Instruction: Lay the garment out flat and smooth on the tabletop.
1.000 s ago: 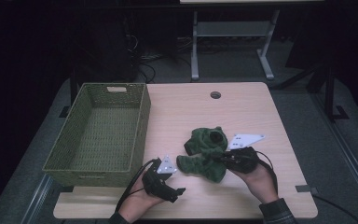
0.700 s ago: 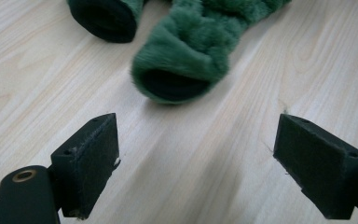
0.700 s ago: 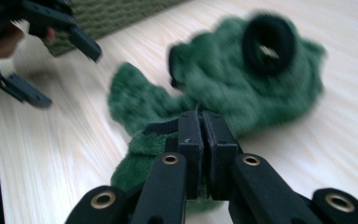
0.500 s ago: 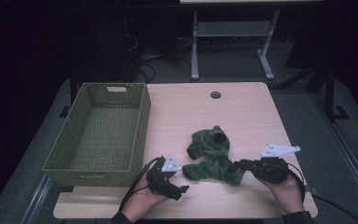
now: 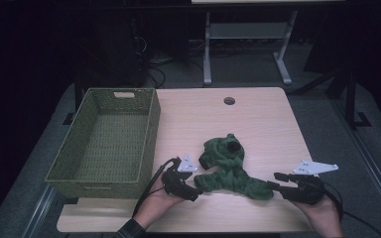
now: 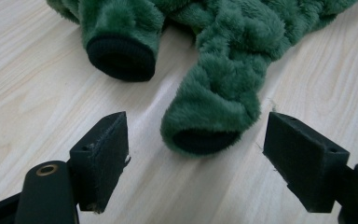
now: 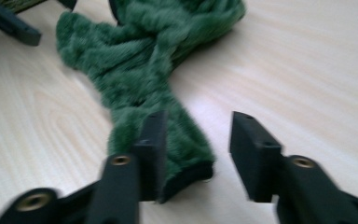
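The soft, light green fleece garment (image 5: 228, 168) near the table's (image 5: 263, 114) front edge is best pinched at its black-lined cuffs; the left gripper (image 6: 193, 149) stands spread, having just narrowed slightly around a cuff, and the right gripper (image 7: 198, 140) has just been opening, a cuff loose between its jaws.

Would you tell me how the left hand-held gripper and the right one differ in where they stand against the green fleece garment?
The left hand-held gripper stands open with a black-edged sleeve end between its jaws, untouched. The right hand-held gripper, its jaws just opening, has its left pad against the garment's other end. Both sit low over the table.
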The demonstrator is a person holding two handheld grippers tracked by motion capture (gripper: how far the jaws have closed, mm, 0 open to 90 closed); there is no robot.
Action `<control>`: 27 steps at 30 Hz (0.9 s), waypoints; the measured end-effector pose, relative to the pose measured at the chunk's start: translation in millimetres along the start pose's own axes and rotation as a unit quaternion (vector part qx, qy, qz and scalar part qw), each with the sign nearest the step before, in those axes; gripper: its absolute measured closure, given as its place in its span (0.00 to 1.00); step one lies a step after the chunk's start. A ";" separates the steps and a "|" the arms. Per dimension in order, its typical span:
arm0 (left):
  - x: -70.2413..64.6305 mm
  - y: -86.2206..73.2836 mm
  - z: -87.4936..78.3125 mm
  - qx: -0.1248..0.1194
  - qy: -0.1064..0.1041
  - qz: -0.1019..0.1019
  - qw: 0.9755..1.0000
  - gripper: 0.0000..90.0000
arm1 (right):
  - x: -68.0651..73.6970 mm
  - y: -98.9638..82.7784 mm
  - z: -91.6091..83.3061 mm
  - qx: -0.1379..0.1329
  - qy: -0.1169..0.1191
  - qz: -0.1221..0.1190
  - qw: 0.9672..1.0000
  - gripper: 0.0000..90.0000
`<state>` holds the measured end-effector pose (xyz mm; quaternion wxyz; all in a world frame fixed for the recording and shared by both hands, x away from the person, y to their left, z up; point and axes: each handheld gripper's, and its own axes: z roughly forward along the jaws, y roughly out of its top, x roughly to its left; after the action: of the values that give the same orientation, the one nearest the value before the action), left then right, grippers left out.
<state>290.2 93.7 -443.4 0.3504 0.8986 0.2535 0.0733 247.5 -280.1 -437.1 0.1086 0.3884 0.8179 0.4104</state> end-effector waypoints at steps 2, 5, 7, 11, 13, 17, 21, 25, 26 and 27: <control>1.9 2.5 3.4 0.002 -0.006 -0.002 1.000 0.27 | 2.4 -1.9 5.0 0.013 -0.002 -0.004 1.000 0.54; 5.2 5.8 11.0 0.008 -0.014 -0.002 1.000 0.32 | 2.0 -3.6 9.9 0.026 0.003 -0.001 1.000 0.54; 7.4 7.5 15.5 0.015 -0.025 0.001 1.000 0.40 | 0.8 -5.6 15.1 0.038 0.007 0.005 0.999 0.53; 6.9 9.7 21.9 0.022 -0.039 0.002 0.999 0.68 | -0.4 -11.7 25.1 0.075 0.011 0.003 0.997 0.71; 6.9 10.5 20.4 0.025 -0.040 0.005 0.999 0.75 | -0.6 -12.0 26.7 0.079 0.009 0.002 0.997 0.75; 6.3 8.7 14.3 0.038 -0.046 -0.009 0.998 0.88 | -1.4 -9.4 26.8 0.073 0.016 -0.006 0.997 0.91; 1.0 0.1 4.4 0.058 -0.052 -0.008 0.997 0.88 | 1.2 -7.5 29.2 0.077 0.022 -0.015 0.997 0.91; -7.4 -10.3 -4.5 0.063 -0.058 -0.017 0.996 0.88 | 6.1 -5.1 31.1 0.083 0.027 -0.028 0.996 0.92; -10.7 -12.1 -6.4 0.059 -0.059 -0.024 0.996 0.88 | 8.8 -5.3 31.3 0.085 0.033 -0.033 0.995 0.92; -12.5 -13.9 -9.3 0.063 -0.059 -0.018 0.996 0.88 | 8.8 -5.3 31.3 0.085 0.033 -0.033 0.995 0.92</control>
<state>270.9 101.6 -445.1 0.3084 0.9171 0.2527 -0.0019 254.2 -257.3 -459.9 0.0620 0.3554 0.8653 0.3481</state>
